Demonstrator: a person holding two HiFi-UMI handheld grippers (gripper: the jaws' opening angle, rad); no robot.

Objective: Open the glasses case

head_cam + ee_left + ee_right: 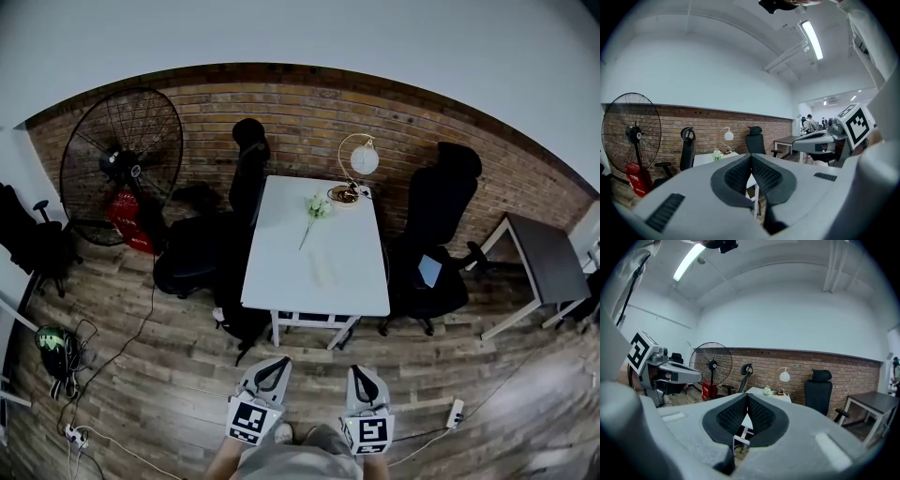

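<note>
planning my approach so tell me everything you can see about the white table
The white table is rectangular, with a smooth plain top and white legs. It stands on the wood floor, its far end toward the brick wall, one black office chair left of it, another right. At the far end are a globe lamp and white flowers; a pale oblong thing, perhaps the glasses case, lies near mid-top.

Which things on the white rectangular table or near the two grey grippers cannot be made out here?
- Head view: the pale oblong thing on the white rectangular table is too small and faint to identify, or to tell open from closed.
- Both gripper views: the shut, empty left gripper and right gripper hide most of the tabletop.
- Left gripper view: the distant people are too small.
</note>
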